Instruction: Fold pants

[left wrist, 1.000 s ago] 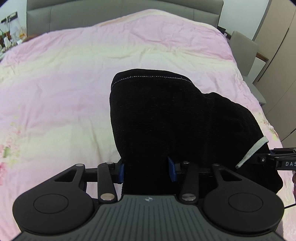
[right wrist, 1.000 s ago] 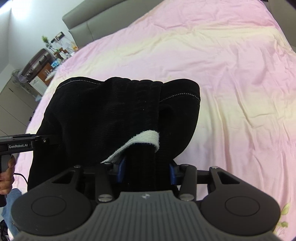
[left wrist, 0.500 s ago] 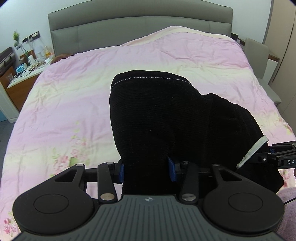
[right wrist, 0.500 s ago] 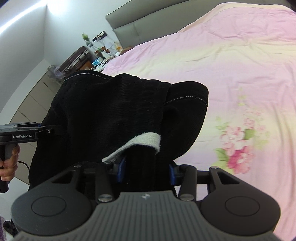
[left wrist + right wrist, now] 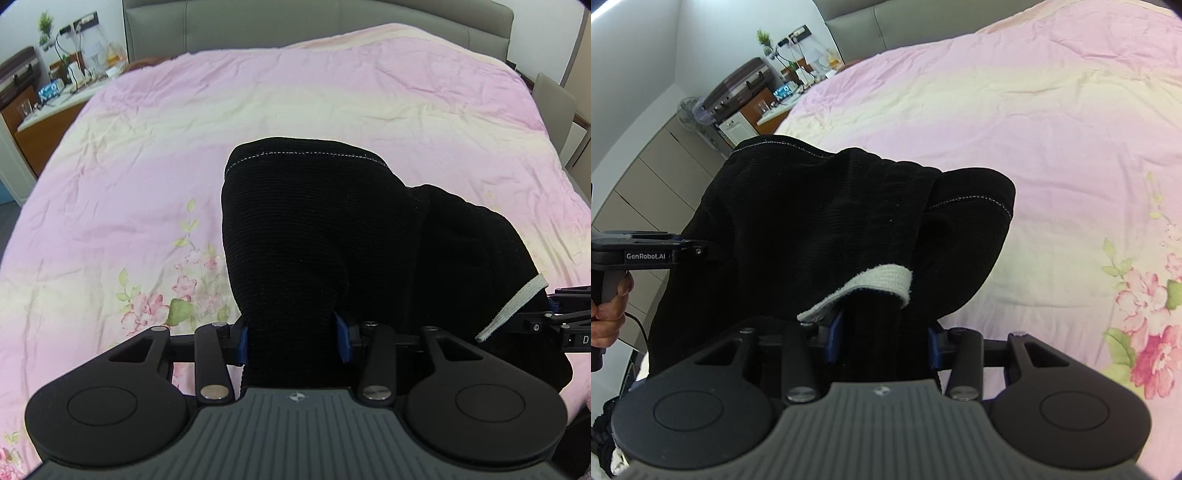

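Note:
The black pants hang bunched between my two grippers, above the pink bedspread. My left gripper is shut on a thick fold of the pants; the cloth hides its fingertips. My right gripper is shut on the pants beside a white inner band. In the left wrist view the right gripper shows at the right edge, by the white band. In the right wrist view the left gripper shows at the left, held by a hand. The hem stitching faces the bed.
The bed has a grey headboard at the far end and floral print near the front. A bedside table with clutter stands to the left, a chair to the right. Drawers and a fan line the left wall.
Both grippers have risen and pulled back from the bed with the pants still held. More of the bed, its floral print and the room now show.

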`<state>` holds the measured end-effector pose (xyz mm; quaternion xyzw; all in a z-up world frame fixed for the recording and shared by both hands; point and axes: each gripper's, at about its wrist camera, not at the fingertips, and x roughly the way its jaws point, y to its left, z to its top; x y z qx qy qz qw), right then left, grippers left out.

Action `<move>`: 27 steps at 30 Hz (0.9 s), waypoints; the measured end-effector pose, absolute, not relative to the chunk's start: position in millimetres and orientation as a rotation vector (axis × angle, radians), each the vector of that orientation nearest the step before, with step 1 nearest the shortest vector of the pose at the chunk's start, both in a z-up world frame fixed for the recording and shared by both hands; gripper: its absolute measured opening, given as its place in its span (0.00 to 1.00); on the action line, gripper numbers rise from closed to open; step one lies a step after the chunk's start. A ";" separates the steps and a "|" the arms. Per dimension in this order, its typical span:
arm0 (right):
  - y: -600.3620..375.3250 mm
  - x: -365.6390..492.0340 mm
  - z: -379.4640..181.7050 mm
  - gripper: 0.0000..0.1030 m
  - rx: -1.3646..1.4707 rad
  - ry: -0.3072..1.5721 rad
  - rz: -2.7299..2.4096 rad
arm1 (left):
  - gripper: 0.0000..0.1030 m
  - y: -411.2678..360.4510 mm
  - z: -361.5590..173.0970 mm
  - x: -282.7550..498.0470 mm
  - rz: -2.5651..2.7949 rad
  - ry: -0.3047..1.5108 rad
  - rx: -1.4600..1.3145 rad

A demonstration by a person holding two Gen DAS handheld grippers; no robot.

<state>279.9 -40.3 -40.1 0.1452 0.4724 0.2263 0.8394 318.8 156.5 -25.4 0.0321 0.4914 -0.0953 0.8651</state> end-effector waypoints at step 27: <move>-7.2 357.4 -156.3 0.49 0.148 1.213 0.447 | 0.67 160.7 -127.0 351.9 -0.073 1.087 0.276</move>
